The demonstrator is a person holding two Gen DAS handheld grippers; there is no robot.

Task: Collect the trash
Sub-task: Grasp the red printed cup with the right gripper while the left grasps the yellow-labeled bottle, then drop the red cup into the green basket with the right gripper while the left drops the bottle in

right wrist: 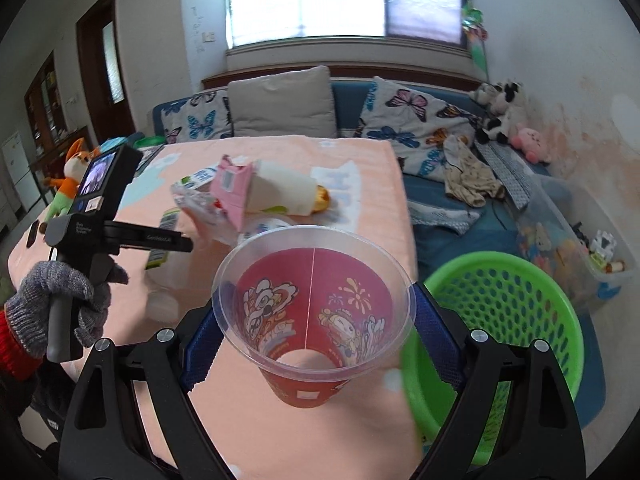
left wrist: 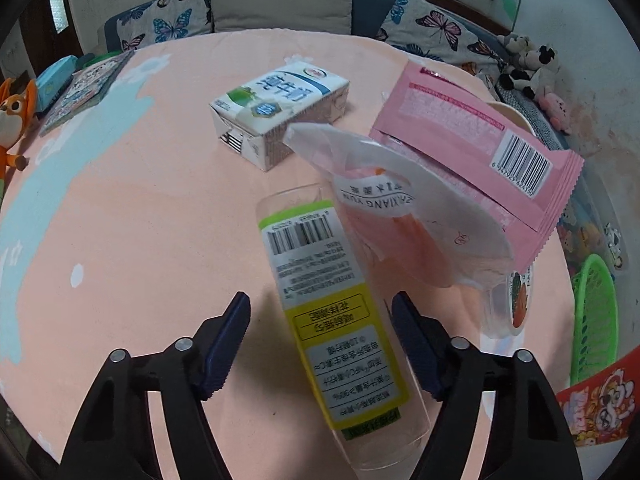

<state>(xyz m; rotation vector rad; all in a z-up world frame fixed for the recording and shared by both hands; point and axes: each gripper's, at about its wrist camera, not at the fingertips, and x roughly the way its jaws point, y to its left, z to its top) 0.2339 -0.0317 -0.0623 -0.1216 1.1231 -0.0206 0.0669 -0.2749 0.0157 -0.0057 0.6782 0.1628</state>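
The tablecloth point(left wrist: 160, 208) is peach with pale blue patches and white dots. On it lies a clear bottle point(left wrist: 332, 320) with a yellow, white and lime-green label, and to its right a pink wrapper point(left wrist: 472, 148) with a black barcode. The far milk carton point(left wrist: 276, 108) is white, blue and green. The near cup point(right wrist: 312, 320) is clear with red cartoon print; the basket point(right wrist: 500, 312) is bright green. The far cushions point(right wrist: 416, 120) bear blue and pink butterflies.

Grey knit glove point(right wrist: 60, 300), red cuff point(right wrist: 12, 344)
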